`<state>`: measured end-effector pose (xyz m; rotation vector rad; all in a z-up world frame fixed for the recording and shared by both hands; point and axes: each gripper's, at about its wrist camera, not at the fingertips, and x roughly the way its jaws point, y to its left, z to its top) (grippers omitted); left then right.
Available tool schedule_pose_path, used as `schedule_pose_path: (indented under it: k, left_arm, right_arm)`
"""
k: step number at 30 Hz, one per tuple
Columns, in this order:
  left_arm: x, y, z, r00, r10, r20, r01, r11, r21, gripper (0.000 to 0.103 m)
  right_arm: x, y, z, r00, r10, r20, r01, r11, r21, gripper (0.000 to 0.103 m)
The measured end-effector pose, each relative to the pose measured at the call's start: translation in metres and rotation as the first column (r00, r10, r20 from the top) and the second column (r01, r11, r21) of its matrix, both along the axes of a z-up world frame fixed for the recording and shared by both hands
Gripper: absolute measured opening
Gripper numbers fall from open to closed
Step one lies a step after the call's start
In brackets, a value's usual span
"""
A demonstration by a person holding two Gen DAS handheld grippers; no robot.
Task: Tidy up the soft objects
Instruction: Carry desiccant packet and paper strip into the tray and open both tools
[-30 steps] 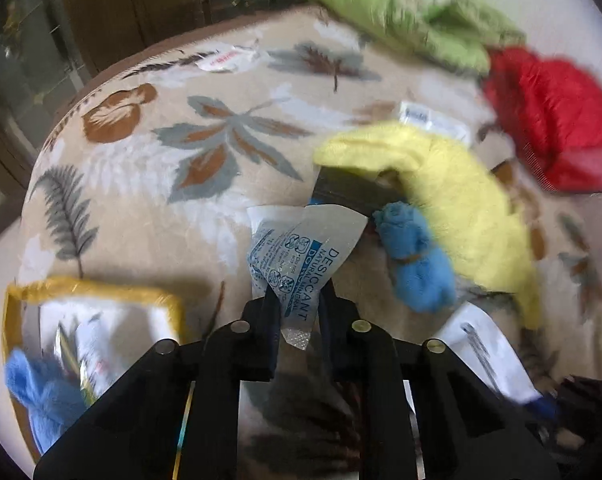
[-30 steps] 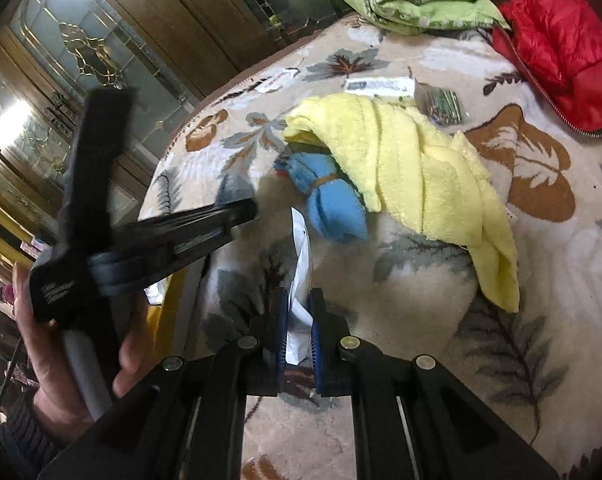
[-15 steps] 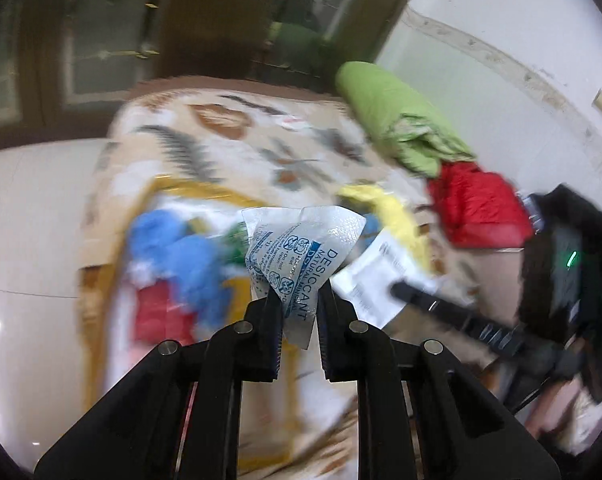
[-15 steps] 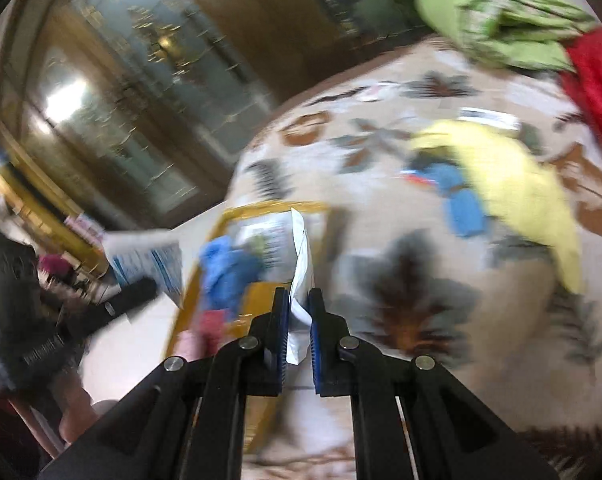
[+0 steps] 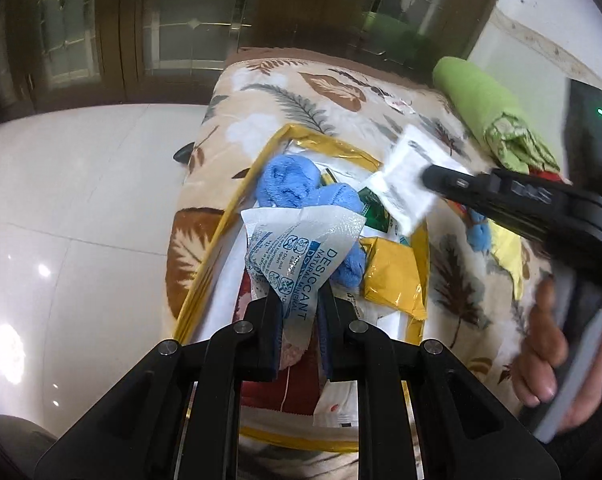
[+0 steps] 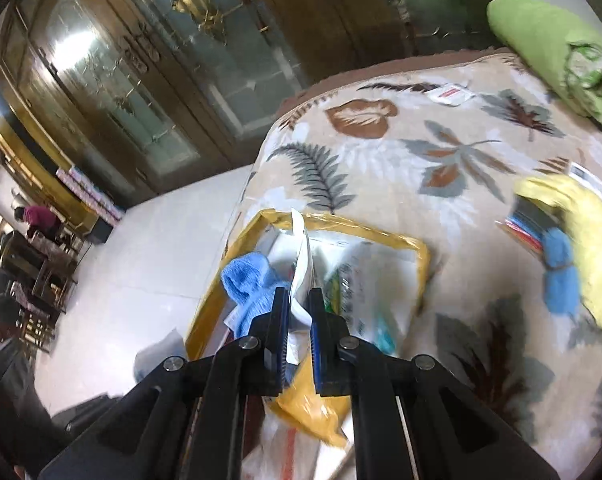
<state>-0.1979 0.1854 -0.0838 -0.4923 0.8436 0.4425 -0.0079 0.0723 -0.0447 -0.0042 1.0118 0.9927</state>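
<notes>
Both tongs loaded above the yellow-rimmed bag.
Left tongs pinch a desiccant packet, frame centre; right tongs pinch a white sachet, centre.

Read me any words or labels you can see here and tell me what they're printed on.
"DESICCANT" and, under it, "NATURAL MINERAL": desiccant packet held in the left gripper.
Smaller print and icons on that packet: too small to read.
White packet in the right gripper: blurred.
Tag on the blanket: unreadable.
</notes>
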Motion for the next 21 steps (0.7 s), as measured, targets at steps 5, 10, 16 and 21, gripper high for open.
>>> schedule_pose_path:
  k: [5,10,16,21]
  left_arm:
    - [0.003,0.004,-0.016,0.997,0.028,-0.076,-0.029,0.999,-0.021,0.015]
    - [-0.001,-0.007,-0.015,0.999,0.011,-0.043,-0.015,0.996,-0.082,0.02]
    - [-0.001,-0.025,-0.006,1.0,0.001,-0.023,-0.003,0.995,-0.096,0.043]
    - [-0.009,-0.036,0.007,0.999,0.005,-0.032,-0.006,0.998,-0.056,0.043]
  right_arm:
    - [0.002,0.03,-0.011,0.998,0.061,-0.023,-0.062,0.997,-0.042,0.009]
    - [0.001,0.038,-0.018,0.996,0.08,-0.032,-0.081,0.996,-0.042,0.012]
    - [-0.005,0.03,-0.018,0.994,0.098,-0.048,-0.1,0.995,-0.028,0.049]
    - [-0.006,0.016,-0.004,0.996,0.085,-0.039,-0.084,0.996,0.006,0.062]
